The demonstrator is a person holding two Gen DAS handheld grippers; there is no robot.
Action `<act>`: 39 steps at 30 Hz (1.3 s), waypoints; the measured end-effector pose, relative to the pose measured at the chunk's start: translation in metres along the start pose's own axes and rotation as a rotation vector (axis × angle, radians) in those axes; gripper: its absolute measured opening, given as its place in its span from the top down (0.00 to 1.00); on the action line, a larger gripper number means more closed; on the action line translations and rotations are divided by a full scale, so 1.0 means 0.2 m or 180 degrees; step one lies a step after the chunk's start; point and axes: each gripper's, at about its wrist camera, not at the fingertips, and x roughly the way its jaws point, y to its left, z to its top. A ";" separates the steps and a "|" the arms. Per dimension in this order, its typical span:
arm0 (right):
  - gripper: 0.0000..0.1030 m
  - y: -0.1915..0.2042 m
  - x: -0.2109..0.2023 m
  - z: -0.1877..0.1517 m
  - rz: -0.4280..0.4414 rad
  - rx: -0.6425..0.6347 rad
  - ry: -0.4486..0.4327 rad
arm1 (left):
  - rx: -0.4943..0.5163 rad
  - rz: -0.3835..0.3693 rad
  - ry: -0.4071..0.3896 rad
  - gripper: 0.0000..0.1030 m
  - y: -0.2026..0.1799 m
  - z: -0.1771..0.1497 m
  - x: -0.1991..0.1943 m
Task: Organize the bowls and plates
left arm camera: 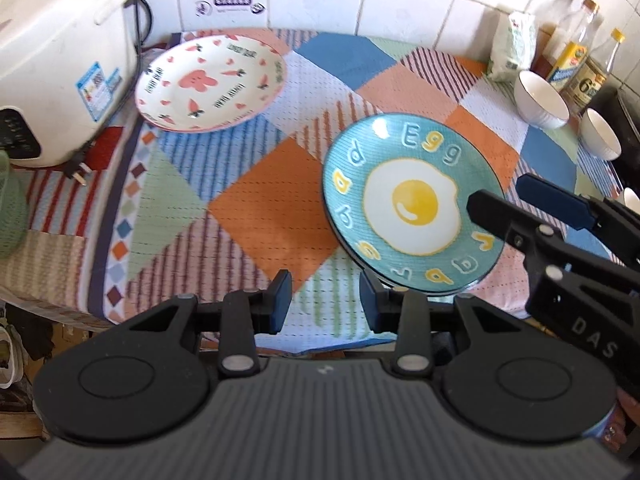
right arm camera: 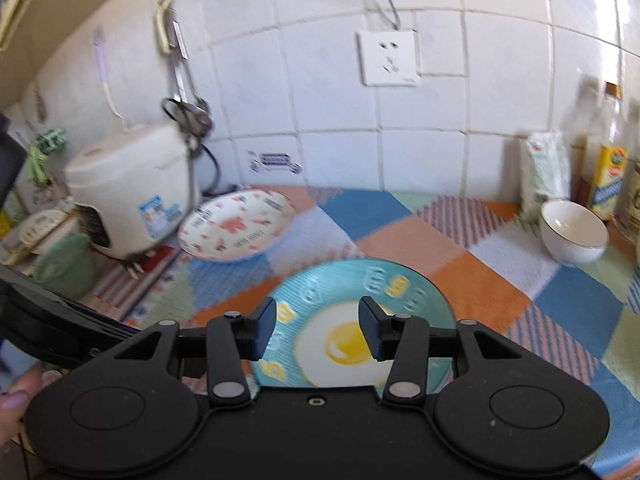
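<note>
Left tongs (left arm camera: 325,300) hang over the near edge of the patchwork cloth (left arm camera: 256,216) on the tabletop, jaws partly apart and empty, the right pad just beside the rim of the teal egg plate (left arm camera: 412,208) — whether it touches, I can't tell. Right tongs (right arm camera: 317,330) hover above that same plate, released, nothing between the pads. Count it up: two plates, the egg plate near the front and the pink rabbit plate (left arm camera: 210,82) back left beside the white rice cooker (left arm camera: 60,56). Two white bowls (left arm camera: 542,98) show whole at the right edge, with the rim of something white just below them, and several bottles (left arm camera: 576,60) behind. Between the two plates lies a wide bare stretch of cloth; the tiled wall closes off the back.
</note>
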 end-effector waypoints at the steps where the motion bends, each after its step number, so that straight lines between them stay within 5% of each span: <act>1: 0.47 0.01 0.00 0.01 0.0047 -0.0015 -0.0012 | -0.0026 0.0013 -0.0017 0.66 0.02 0.00 -0.01; 19: 0.32 0.12 0.34 0.19 0.0371 -0.0281 -0.0402 | -0.0535 0.0283 -0.0469 0.61 0.41 0.18 0.05; 32: 0.32 -0.01 0.87 0.35 0.0823 0.0304 0.0377 | -0.0731 0.0589 -0.0721 0.56 0.62 0.37 0.37; 35: 0.32 -0.06 1.02 0.36 0.0920 0.0519 0.0602 | -0.0875 0.0755 -0.0850 0.41 0.65 0.37 0.44; 39: 0.32 -0.05 1.18 0.38 0.0886 0.0596 0.0828 | -0.0933 0.0777 -0.0894 0.40 0.69 0.39 0.52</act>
